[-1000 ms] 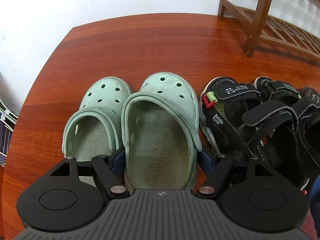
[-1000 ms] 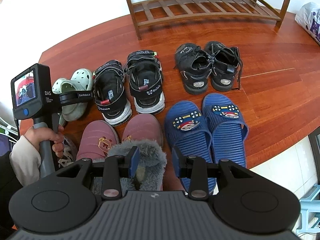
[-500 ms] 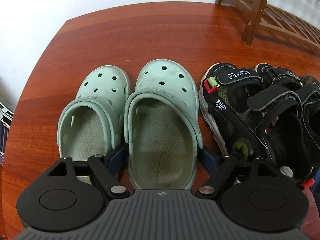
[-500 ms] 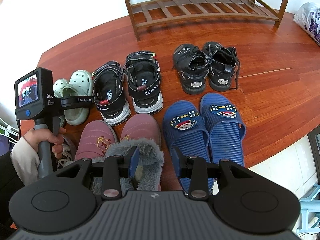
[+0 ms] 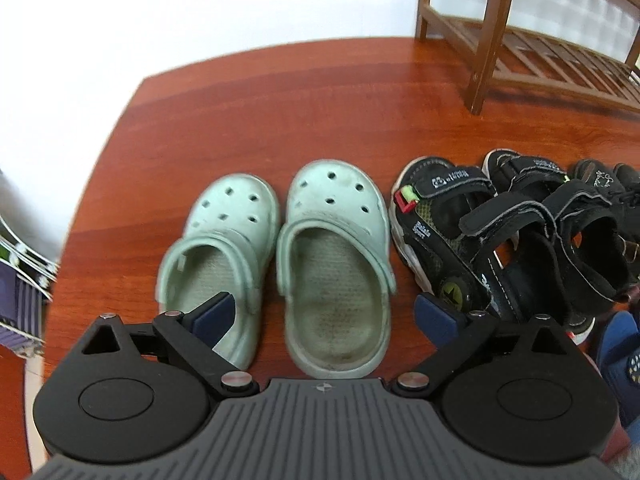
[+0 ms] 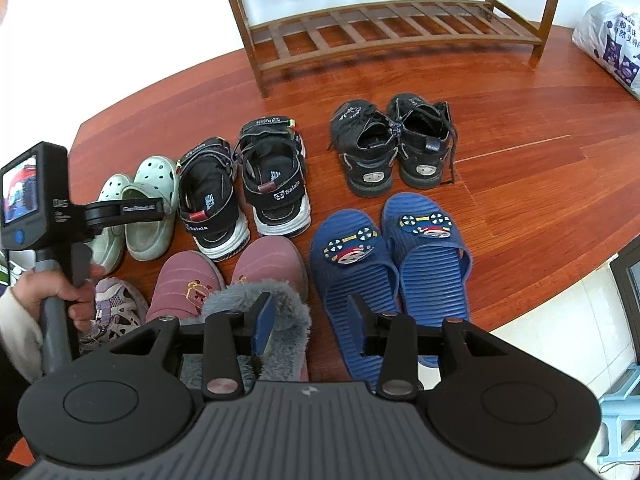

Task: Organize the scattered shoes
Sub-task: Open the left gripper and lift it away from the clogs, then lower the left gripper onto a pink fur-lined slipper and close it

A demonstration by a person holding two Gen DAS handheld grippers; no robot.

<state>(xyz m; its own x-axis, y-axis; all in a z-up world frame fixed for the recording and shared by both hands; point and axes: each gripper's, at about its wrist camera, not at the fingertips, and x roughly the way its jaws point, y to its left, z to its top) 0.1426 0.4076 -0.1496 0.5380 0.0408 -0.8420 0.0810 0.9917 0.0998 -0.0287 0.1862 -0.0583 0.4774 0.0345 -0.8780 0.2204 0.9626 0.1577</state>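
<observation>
Two mint green clogs stand side by side on the wooden floor, the left clog (image 5: 218,256) and the right clog (image 5: 336,264), toes pointing away. My left gripper (image 5: 325,316) is open, its blue pads apart on either side of the right clog's heel and clear of it. The same clogs (image 6: 150,208) show partly behind the left gripper (image 6: 132,211) in the right wrist view. My right gripper (image 6: 311,320) is open over the gap between the fur-lined pink slippers (image 6: 272,264) and the blue slippers (image 6: 352,264), holding nothing.
Black strap sandals (image 5: 460,240) sit right of the clogs, black leather shoes (image 6: 384,144) farther right. A purple sneaker (image 6: 116,308) lies beside a person's hand (image 6: 60,292). A wooden shoe rack (image 6: 380,24) stands at the back, a plastic bag (image 6: 612,40) far right.
The left gripper has drawn back from the right clog; its pads, earlier close against the heel, now stand clear. The clog rests beside its mate. The right gripper has barely moved.
</observation>
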